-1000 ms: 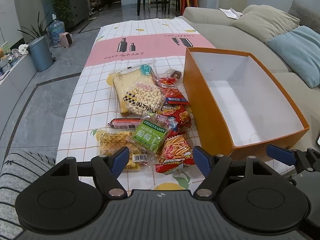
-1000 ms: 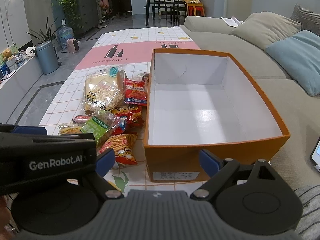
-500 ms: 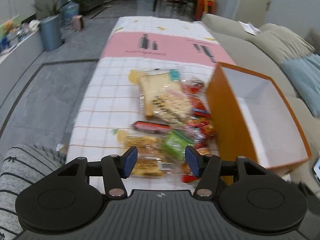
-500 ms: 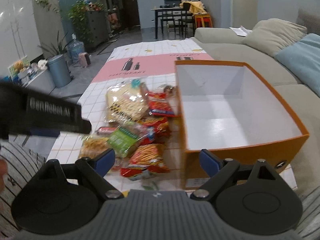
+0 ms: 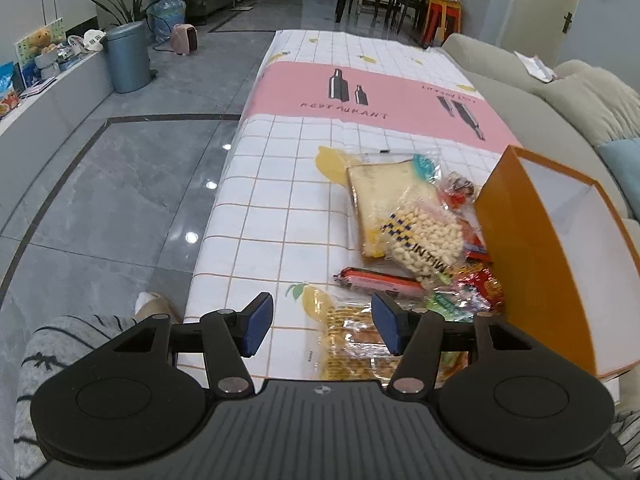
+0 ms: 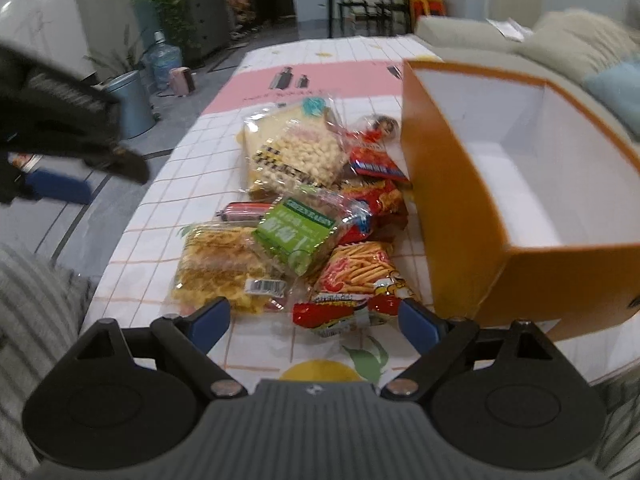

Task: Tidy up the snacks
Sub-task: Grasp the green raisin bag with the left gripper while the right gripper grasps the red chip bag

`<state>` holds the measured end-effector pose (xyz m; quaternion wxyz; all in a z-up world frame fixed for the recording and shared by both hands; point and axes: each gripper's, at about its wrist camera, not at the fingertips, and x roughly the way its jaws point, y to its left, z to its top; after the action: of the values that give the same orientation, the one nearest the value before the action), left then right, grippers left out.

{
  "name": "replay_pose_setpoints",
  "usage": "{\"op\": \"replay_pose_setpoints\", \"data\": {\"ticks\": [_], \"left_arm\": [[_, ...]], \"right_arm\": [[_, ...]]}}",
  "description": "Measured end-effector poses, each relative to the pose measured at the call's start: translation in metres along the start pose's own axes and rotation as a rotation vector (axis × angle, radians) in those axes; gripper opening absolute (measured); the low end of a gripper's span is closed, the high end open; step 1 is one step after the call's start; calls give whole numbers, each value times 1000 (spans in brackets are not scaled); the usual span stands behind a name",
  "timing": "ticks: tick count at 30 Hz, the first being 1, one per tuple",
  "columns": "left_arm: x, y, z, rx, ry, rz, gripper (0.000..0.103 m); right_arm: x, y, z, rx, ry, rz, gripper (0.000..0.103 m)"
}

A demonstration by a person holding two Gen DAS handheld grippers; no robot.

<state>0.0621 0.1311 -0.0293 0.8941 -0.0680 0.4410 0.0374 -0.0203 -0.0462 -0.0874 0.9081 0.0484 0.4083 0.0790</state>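
Care first: our left gripper (image 5: 322,328) is opening, empty, above the yellow noodle packet (image 5: 354,338); we centre it before closing.

The right gripper (image 6: 314,322) stands open, empty.

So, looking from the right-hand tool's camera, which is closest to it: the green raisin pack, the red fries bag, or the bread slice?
1. Red fries bag, just ahead of the right tool.
2. Green raisin pack, behind it, slightly left.
3. Bread slice, farthest, at the pile's back.
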Motion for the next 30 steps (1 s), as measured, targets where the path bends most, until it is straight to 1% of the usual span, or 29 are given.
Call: {"op": "replay_pose_setpoints", "data": {"ticks": [3, 6, 9, 11, 12, 14, 16, 18, 20, 21, 23, 30], "left_arm": [[8, 2, -1, 15, 12, 24, 67], [14, 2, -2, 29, 21, 43, 67], [20, -1, -3, 42, 36, 54, 67], [24, -4, -3, 53, 47, 57, 67], [26, -7, -4, 60, 51, 58, 67], [29, -13, -4, 79, 58, 61, 67], [32, -20, -5, 102, 64, 60, 67], [34, -28, -6, 124, 68, 61, 67], [36, -34, -5, 138, 64, 66, 67], [36, -37, -6, 146, 60, 68, 67], [38, -41, -6, 158, 57, 74, 67], [42, -47, -8, 176, 65, 101, 67]], "right_arm": [[18, -3, 3, 41, 11, -38, 90], [36, -5, 7, 86, 30, -98, 90], [50, -14, 7, 176, 77, -109, 89], [57, -20, 5, 219, 102, -116, 90], [56, -21, 4, 232, 82, -117, 87], [56, -23, 3, 247, 72, -120, 84], [53, -25, 1, 254, 52, -121, 77], [49, -26, -3, 254, 34, -133, 65], [45, -32, -6, 267, 18, -119, 64], [43, -35, -6, 280, 15, -106, 59], [41, -39, -5, 302, 12, -91, 57], [37, -41, -5, 277, 4, -73, 54]]}}
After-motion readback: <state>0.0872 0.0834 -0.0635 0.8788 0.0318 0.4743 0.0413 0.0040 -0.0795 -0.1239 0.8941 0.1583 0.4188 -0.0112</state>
